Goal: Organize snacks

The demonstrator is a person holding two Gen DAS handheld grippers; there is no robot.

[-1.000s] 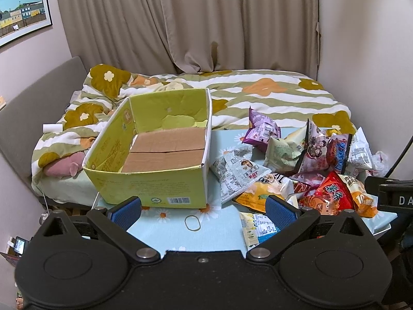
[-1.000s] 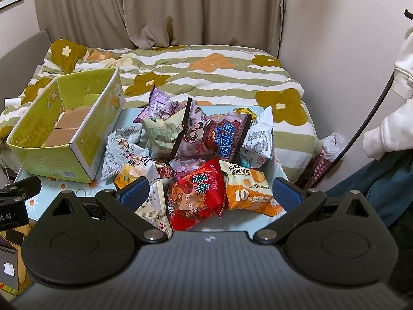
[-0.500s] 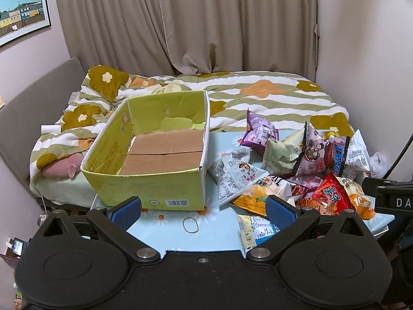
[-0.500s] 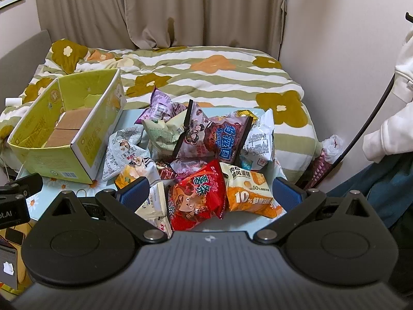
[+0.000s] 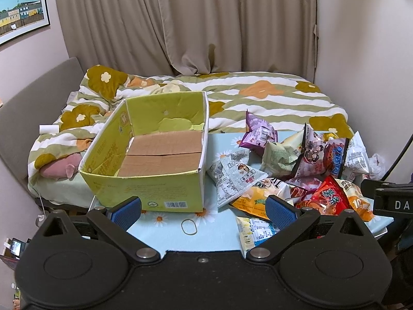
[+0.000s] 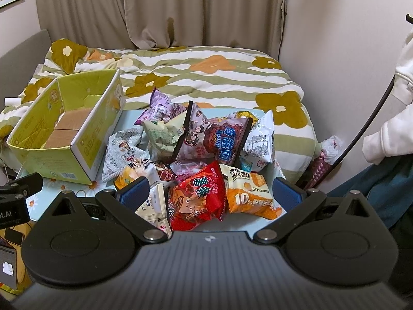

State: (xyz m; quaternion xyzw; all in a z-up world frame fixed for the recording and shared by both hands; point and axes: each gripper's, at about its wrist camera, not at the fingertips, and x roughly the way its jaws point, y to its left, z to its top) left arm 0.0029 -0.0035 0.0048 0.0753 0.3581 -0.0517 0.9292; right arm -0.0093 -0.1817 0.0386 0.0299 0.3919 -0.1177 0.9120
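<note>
So both tongs, left tongs [image 5: 204, 208] and right tongs [image 6: 210, 193], gape wide with nothing in them. The snacks [image 6: 204, 142] crowd the counter's [image 5: 219, 235] right edge, beside the box [image 5: 152, 152]; bare counter up front holds a rubber band [image 5: 189, 226].

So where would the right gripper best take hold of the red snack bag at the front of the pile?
Probably the red snack bag by its crimped right edge, from above and the near side: it lies on top, nearest the open right gripper, and the puffed middle may slip.
</note>
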